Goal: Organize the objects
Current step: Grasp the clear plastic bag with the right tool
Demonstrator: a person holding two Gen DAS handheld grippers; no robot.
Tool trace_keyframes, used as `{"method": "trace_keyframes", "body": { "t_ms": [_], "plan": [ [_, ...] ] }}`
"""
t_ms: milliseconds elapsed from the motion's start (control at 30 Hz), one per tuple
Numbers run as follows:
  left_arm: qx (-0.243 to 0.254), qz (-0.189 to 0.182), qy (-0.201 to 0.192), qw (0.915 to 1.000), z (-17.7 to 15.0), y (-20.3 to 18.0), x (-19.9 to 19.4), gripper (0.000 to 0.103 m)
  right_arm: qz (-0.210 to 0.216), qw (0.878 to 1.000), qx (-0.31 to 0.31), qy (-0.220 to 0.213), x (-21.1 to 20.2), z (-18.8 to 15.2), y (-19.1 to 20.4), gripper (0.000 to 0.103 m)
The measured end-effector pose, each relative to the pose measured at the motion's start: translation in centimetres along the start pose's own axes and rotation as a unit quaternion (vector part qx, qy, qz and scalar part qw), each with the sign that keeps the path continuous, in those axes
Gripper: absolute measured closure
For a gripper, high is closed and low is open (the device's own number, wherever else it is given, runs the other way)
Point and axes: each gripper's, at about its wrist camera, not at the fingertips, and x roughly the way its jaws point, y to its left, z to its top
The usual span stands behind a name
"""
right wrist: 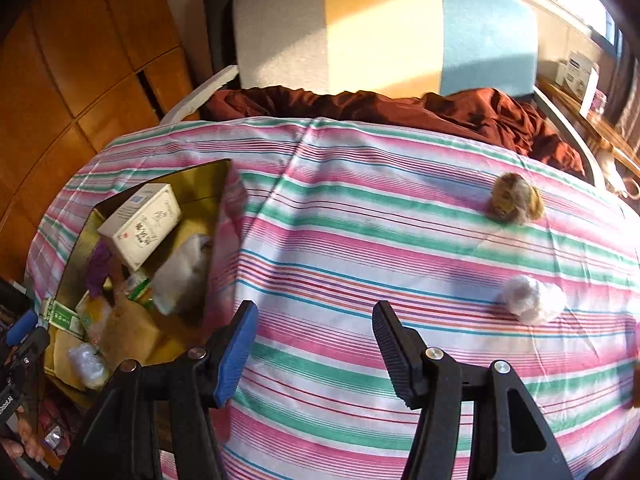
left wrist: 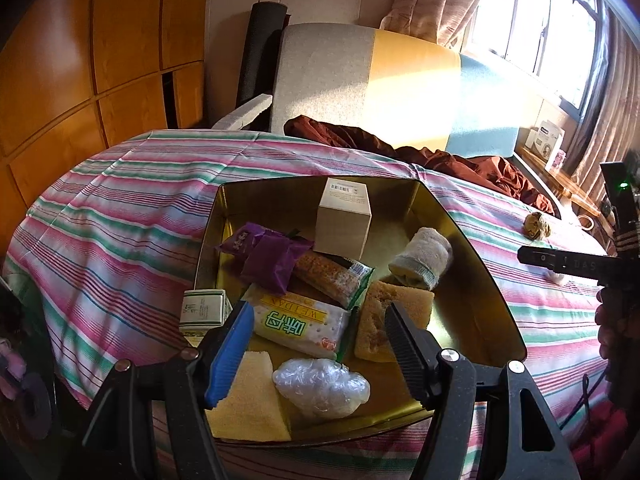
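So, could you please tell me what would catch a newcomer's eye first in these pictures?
Probably the gold tin on the pink-and-green striped bedspread, packed with snack packets, sponges, a rolled towel and an upright cardboard box. Next, two loose things lie on the bedspread, right of the tin: a brownish ball and a crumpled white plastic wad. Behind stands a headboard in grey, yellow and blue.

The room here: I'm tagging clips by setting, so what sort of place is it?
Most likely a bedroom: a bed with a striped sheet, a padded headboard and wooden wardrobe doors.
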Motion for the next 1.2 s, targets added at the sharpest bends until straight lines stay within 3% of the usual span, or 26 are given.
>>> {"method": "trace_keyframes", "body": {
  "t_ms": [167, 267, 333, 400, 500, 767, 967, 1067, 1200],
  "plan": [
    [0.012, -0.004, 0.007, 0.9999, -0.1, -1.1, 0.4, 0.034, -0.041, 0.996, 0.078, -0.007, -0.9, -0.3, -7.2, 0.043],
    [0.019, -0.006, 0.011, 0.9997, -0.1, -1.6, 0.6, 0.034, -0.066, 0.988, 0.141, -0.005, -1.4, -0.5, -12.0, 0.042],
    [0.023, -0.008, 0.014, 0.9996, -0.2, -2.0, 0.8, 0.034, -0.077, 0.981, 0.179, -0.007, -1.5, -0.7, -14.9, 0.038],
    [0.027, -0.009, 0.018, 0.9994, -0.2, -2.4, 1.1, 0.034, -0.084, 0.975, 0.207, -0.003, -1.2, -0.8, -17.4, 0.025],
    [0.034, -0.01, 0.024, 0.9991, -0.3, -3.0, 1.5, 0.034, -0.081, 0.968, 0.236, 0.007, -0.4, -0.7, -19.8, 0.025],
    [0.045, -0.011, 0.04, 0.9981, -0.3, -4.1, 2.5, 0.034, -0.059, 0.973, 0.224, 0.016, 2.2, 0.0, -20.6, 0.019],
    [0.057, -0.023, 0.046, 0.9971, 0.2, -5.7, 3.1, 0.034, -0.073, 0.978, 0.19, 0.051, 4.5, 0.1, -19.5, 0.019],
    [0.07, -0.034, 0.043, 0.996, 0.7, -7.1, 3.3, 0.034, -0.1, 0.978, 0.171, 0.06, 4.9, -0.1, -19.1, 0.036],
    [0.088, -0.054, 0.039, 0.9939, 1.6, -9.4, 3.5, 0.034, -0.092, 0.979, 0.17, 0.056, 4.3, -0.3, -19.1, 0.04]
  ]
}}
